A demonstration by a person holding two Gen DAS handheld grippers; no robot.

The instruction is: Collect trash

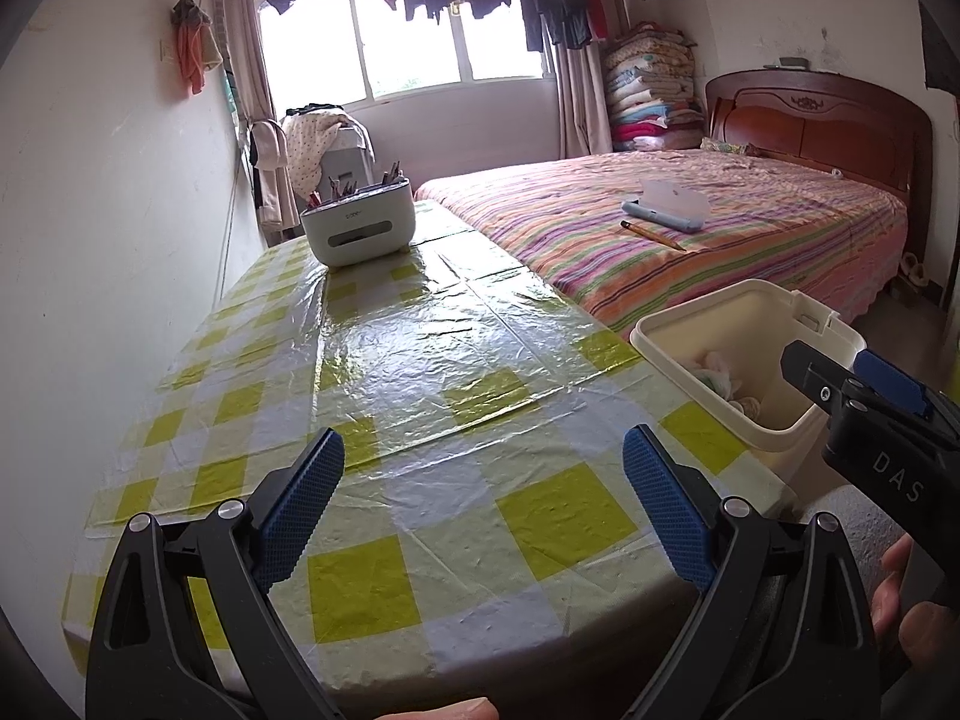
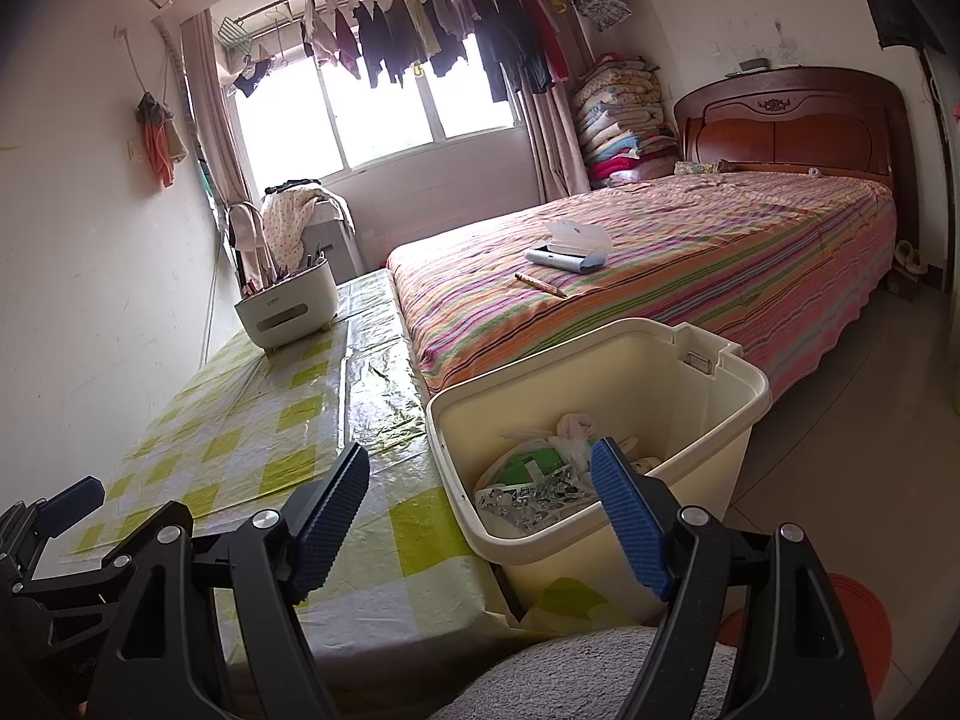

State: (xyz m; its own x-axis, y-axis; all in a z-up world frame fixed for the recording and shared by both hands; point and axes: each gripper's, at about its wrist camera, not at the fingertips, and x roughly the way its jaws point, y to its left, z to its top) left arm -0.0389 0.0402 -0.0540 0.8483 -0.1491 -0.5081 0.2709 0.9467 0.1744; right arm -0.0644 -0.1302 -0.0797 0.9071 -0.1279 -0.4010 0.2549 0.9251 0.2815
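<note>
A: Both tools hang over the checked table (image 1: 420, 360); the left gripper (image 1: 483, 504) stands wide open, nothing between its blue pads.

B: The right gripper (image 2: 480, 516) also gapes empty, above the cream bin (image 2: 708, 420) at the table's edge beside the bed (image 2: 690, 252).

A: The trash (image 2: 534, 480), bags and wrappers, lies inside the bin.

"DAS" on right hand-held gripper (image 1: 849, 375), organizer (image 1: 358, 229) logo illegible
</note>
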